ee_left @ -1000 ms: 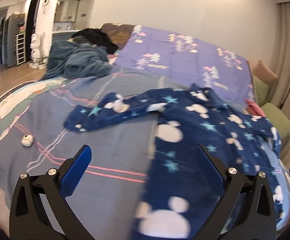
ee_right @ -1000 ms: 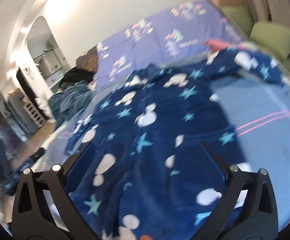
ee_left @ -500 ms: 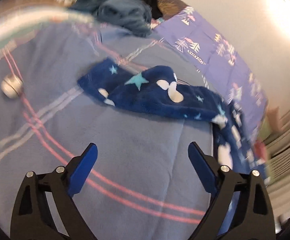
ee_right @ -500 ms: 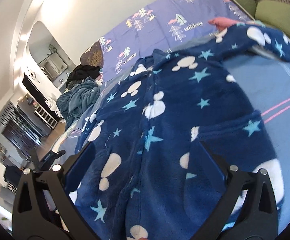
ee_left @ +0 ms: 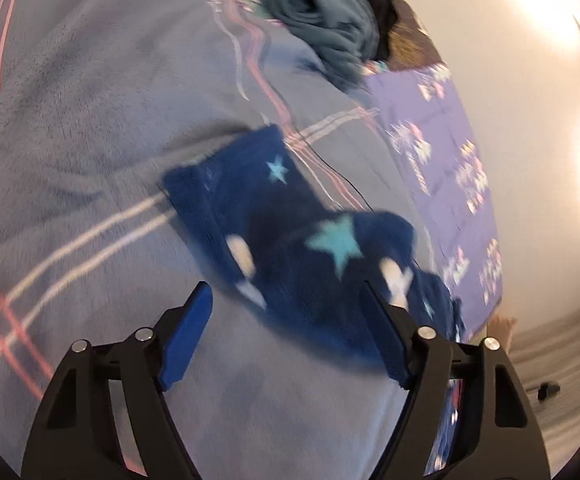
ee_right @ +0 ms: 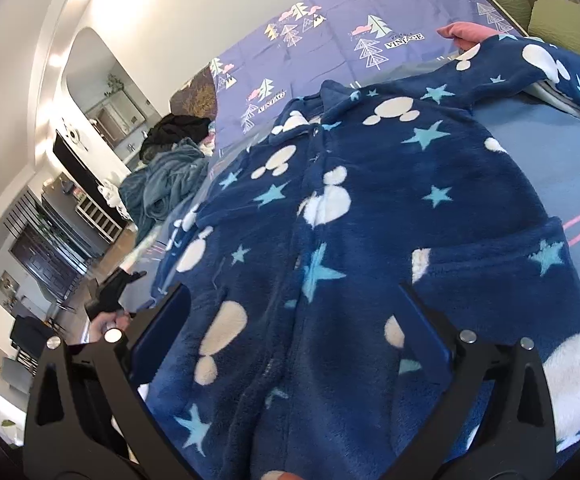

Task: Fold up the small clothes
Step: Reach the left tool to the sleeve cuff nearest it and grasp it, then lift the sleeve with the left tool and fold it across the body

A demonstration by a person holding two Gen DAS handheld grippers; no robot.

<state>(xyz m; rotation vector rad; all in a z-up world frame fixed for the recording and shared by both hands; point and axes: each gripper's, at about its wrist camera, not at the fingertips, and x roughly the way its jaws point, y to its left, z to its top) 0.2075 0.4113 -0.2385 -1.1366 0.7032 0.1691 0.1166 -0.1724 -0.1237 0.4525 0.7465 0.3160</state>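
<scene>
Progress: nothing is folded | navy fleece star-and-mouse-print pyjama top [ee_right: 369, 208] is lying flat on the bed ahead of my right tongs [ee_right: 297, 332], released | its sleeve [ee_left: 290, 236] is lying just ahead of my left tongs [ee_left: 286, 332], released | all folds remaining.

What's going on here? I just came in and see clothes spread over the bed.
A person with a hand-held gripper in each hand is starting to fold a navy fleece top with stars, laid flat on the grey-blue blanket. The left hand-held gripper is open, closing in on the end of one sleeve, which is blurred. The right hand-held gripper is open above the top's lower front. Neither grips anything yet.
</scene>
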